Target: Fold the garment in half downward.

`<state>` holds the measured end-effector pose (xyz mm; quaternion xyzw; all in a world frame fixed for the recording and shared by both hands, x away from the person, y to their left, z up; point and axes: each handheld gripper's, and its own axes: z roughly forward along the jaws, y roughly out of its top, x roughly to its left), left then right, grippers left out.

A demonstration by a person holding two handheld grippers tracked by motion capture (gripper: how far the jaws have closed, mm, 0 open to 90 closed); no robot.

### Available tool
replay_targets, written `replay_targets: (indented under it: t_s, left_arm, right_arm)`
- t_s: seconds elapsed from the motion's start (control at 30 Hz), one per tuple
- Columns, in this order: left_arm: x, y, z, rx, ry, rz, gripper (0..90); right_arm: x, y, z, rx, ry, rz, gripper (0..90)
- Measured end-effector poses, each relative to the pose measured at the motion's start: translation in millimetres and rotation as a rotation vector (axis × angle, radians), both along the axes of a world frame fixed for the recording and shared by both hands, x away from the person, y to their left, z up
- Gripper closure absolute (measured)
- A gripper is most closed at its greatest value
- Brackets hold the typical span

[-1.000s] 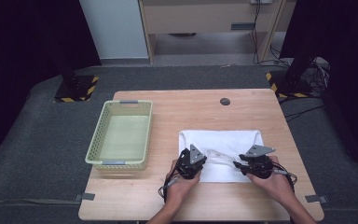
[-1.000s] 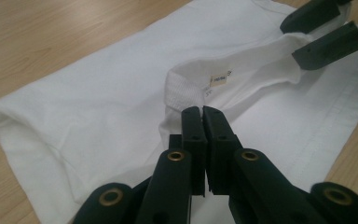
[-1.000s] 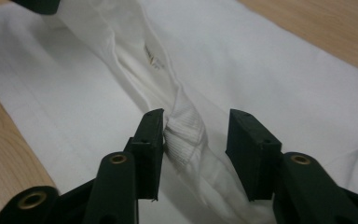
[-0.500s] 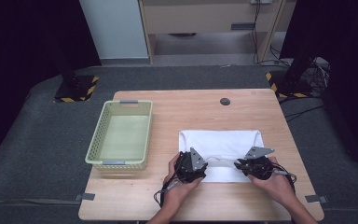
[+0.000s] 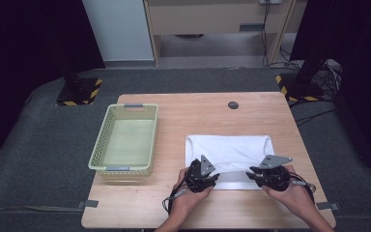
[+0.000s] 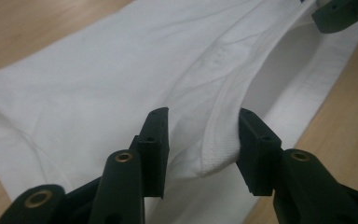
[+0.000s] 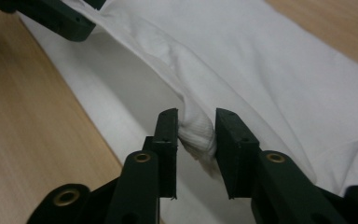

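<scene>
On the wooden counter (image 5: pixel 183 108), a white T-shirt (image 5: pixel 229 150) lies flat just ahead of both claws, its near hem lifted off the wood between them. The left claw (image 6: pixel 203 140) has just been closing, and a ribbed fold of that hem sits between its jaws, touching only the right-hand one, with a clear gap beside the other. The right claw (image 7: pixel 196 135) pinches a bunched wad of the same hem, and a pale green basket (image 5: pixel 125 142) stands well off beyond the left claw.
</scene>
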<state>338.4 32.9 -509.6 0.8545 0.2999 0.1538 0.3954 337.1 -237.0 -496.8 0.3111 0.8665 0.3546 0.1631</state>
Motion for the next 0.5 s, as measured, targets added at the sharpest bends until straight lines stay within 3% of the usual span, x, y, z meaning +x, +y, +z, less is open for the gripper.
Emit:
replay_targets:
  t_s: [0.07,0.17,0.23,0.3,0.43,0.5]
  left_arm:
    - [-6.4,0.7,1.0,-0.002,0.0,-0.014,51.6]
    - [-12.6,2.9,5.8,-0.019,-0.008,-0.016,44.5]
    - [-11.4,5.1,8.6,-0.019,-0.031,0.001,42.0]
    - [-4.7,8.4,6.7,-0.001,-0.044,0.036,39.2]
    - [10.4,19.6,-8.5,0.045,0.002,0.106,37.1]
    - [14.0,24.4,-17.2,0.034,0.04,0.127,36.4]
  right_arm:
    - [-7.0,-1.4,-2.3,-0.006,0.012,0.009,59.4]
    - [-13.3,-4.7,1.5,0.035,0.023,-0.003,50.8]
    - [-13.2,-6.9,5.8,0.066,0.012,-0.032,47.2]
    - [-8.1,-7.5,5.6,0.063,0.011,-0.079,44.7]
    - [6.2,-7.2,-9.6,0.034,0.043,-0.153,42.8]
    - [11.5,-7.9,-21.5,0.004,0.078,-0.17,41.8]
